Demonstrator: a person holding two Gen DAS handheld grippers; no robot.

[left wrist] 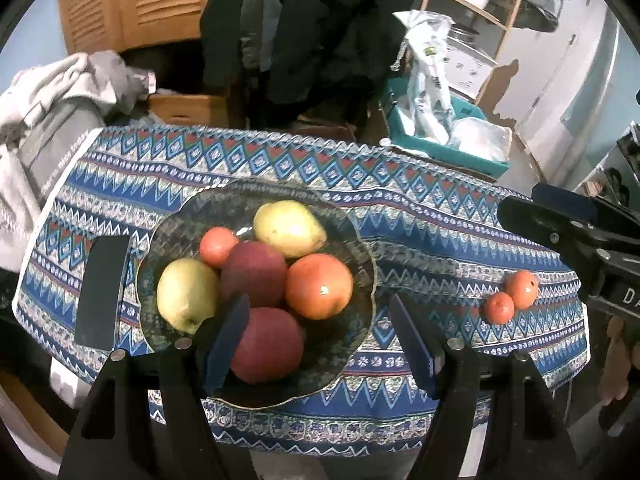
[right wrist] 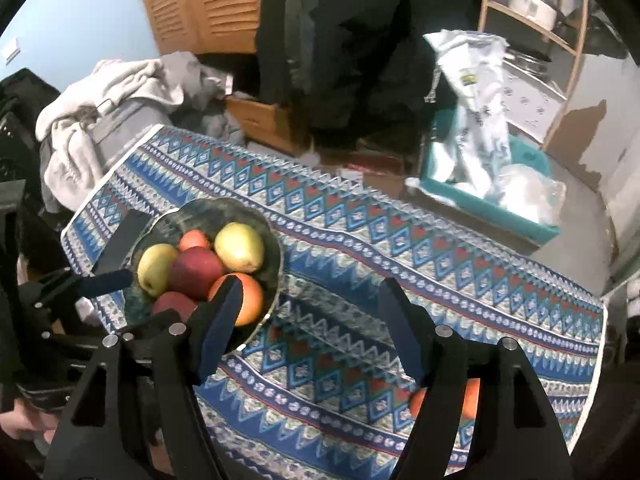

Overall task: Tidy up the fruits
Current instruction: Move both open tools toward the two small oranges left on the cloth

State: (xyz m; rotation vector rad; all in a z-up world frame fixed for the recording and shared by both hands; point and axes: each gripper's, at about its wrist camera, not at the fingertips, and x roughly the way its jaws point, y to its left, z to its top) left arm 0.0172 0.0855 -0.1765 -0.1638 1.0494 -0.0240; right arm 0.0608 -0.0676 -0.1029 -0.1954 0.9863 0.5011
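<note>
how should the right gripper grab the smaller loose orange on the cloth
Grip the smaller orange across its round middle, coming from above. It lies on the cloth touching the bigger orange behind it, so put the fingers on its two free sides. The right gripper is open.

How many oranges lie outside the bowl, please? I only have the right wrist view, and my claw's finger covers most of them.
Observer: Two small oranges lie on the cloth, to the right of the bowl, touching each other.
Operator: Thank you. Could you tell me whether the left claw is holding anything?
Observer: No. The left claw is open at the near side of the bowl, gripping nothing.
</note>
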